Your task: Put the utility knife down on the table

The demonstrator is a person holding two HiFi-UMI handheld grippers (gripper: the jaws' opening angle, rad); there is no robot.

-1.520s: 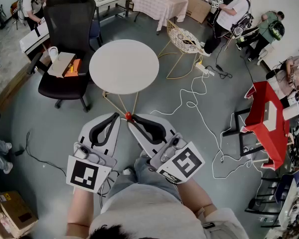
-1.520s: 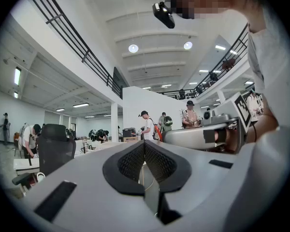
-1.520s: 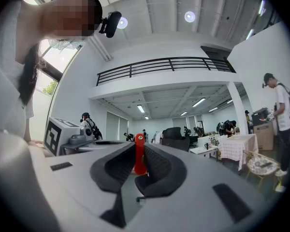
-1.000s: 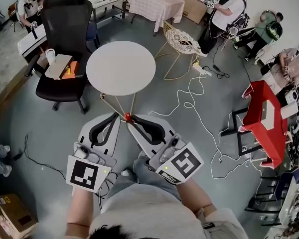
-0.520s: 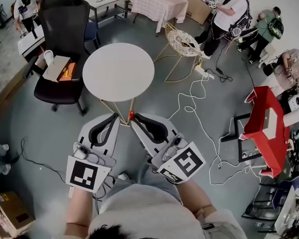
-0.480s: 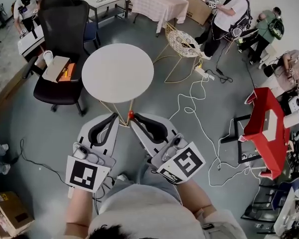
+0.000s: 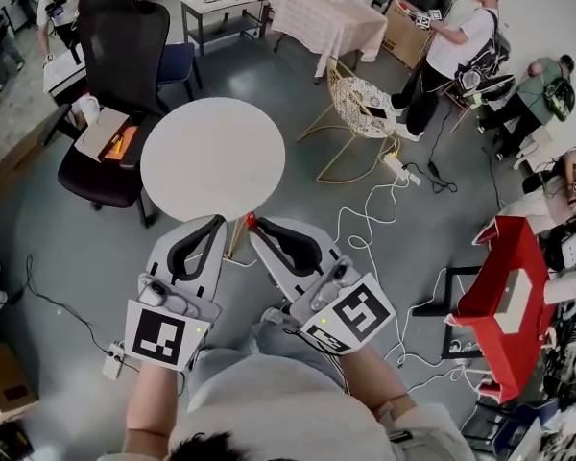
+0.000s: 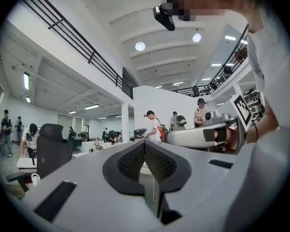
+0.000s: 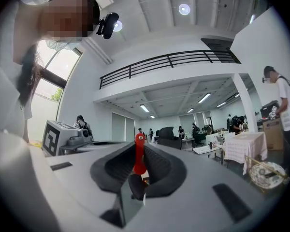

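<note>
Utility knife (image 9: pixel 139 154): red, pinched upright between the closed jaws of right gripper (image 7: pixel 253 230), red end poking past the jaw tips; in the air, not on the table, just short of its near edge. Left gripper (image 8: pixel 146 151): jaws pressed together, nothing between them; held alongside, tips near the right's, apparently idle. Round white table (image 7: pixel 212 157): bare top, ahead of both grippers; likely set-down spot. Judged step: approach, release not yet made. Firm pinch probably meant to keep the slim handle from slipping before the reach over the top. Office chair (image 7: pixel 125 75) beyond the table; cables (image 7: pixel 384 221) across the floor.
</note>
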